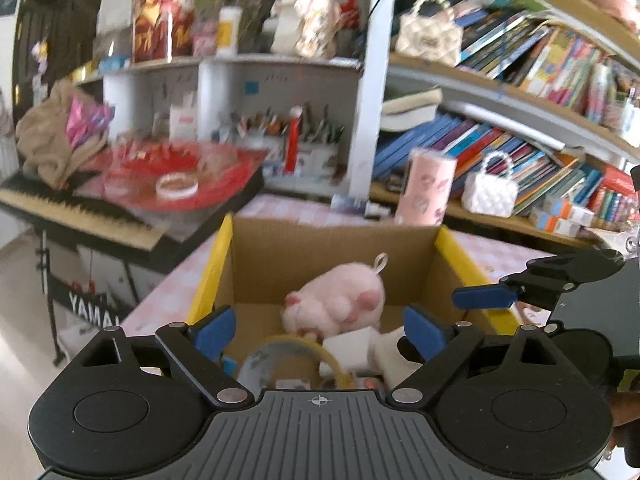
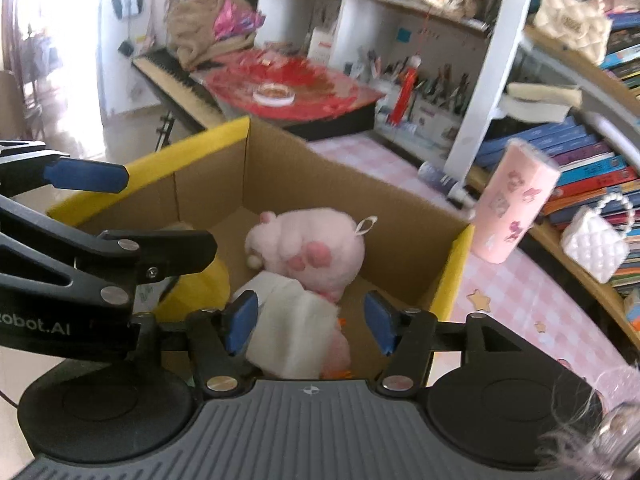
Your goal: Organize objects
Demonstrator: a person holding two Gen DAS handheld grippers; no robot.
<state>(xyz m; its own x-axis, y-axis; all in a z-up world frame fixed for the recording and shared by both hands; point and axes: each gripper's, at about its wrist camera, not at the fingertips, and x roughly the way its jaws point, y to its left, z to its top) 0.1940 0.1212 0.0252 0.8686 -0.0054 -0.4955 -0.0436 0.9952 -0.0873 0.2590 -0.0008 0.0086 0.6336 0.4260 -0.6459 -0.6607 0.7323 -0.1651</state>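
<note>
left claw (image 1: 319,326) wide, empty | right claw (image 2: 312,320) wide, empty | ahead: fuzzy pink plush (image 2: 310,250) in corrugated cardboard box (image 2: 208,184) | beyond right: cylindrical pink tumbler (image 2: 516,208) on checked surface (image 2: 532,300)

Background's pretty cluttered: a Yamaha keyboard (image 1: 76,208) on its stand has a red tray (image 1: 176,172) sitting on top, with a beige cloth bundle (image 1: 52,140) piled at the far end. Bookshelves (image 1: 500,152) packed with leaning books run along the right, plus two quilted pearl-handle purses, cream (image 1: 430,36) up high and white (image 1: 490,190) lower down. Pen holders (image 1: 296,136) sit in the white cubby.
</note>
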